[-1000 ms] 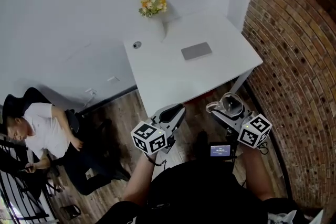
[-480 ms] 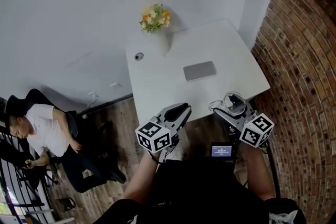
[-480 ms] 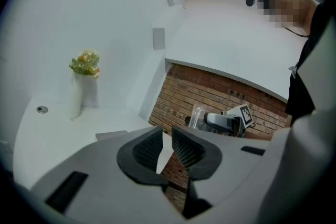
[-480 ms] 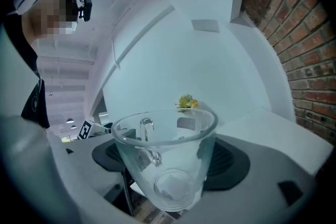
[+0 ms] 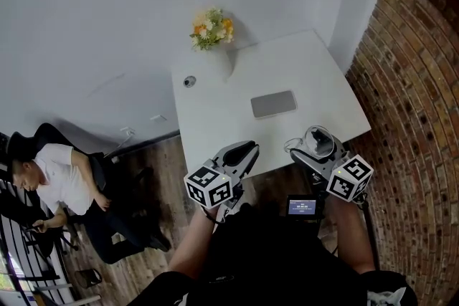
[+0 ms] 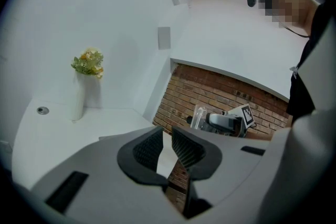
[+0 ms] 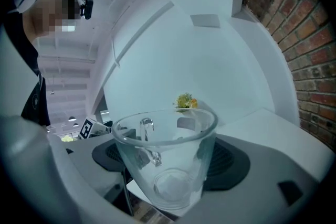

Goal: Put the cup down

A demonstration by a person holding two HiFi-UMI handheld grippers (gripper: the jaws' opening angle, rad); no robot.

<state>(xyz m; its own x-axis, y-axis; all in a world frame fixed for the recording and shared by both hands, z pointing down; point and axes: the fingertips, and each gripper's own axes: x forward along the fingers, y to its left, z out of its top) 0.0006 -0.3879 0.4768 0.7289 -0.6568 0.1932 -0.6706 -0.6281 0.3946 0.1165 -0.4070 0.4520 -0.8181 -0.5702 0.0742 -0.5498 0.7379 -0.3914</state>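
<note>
A clear glass cup (image 7: pixel 165 165) with a handle stands upright between the dark pads (image 7: pixel 226 160) of my right gripper (image 7: pixel 168 157), which is shut on it. In the head view the cup (image 5: pixel 318 142) and right gripper (image 5: pixel 315 148) hang in the air at the near edge of the white table (image 5: pixel 229 122). My left gripper (image 5: pixel 242 151) hovers at the same edge further left. Its jaws (image 6: pixel 166 139) stand closed to a thin slit with nothing in them. The left gripper view also catches the cup (image 6: pixel 199 117) off to its right.
On the table are a grey flat pad (image 5: pixel 273 104), a white vase of flowers (image 5: pixel 210 29) at the back and a small round fitting (image 5: pixel 188 82). A brick wall (image 5: pixel 416 104) runs along the right. A person (image 5: pixel 57 179) sits at the lower left.
Both grippers have come forward from over the floor to the table's near edge. The cup stays in the right gripper, and the left jaws are unchanged.
</note>
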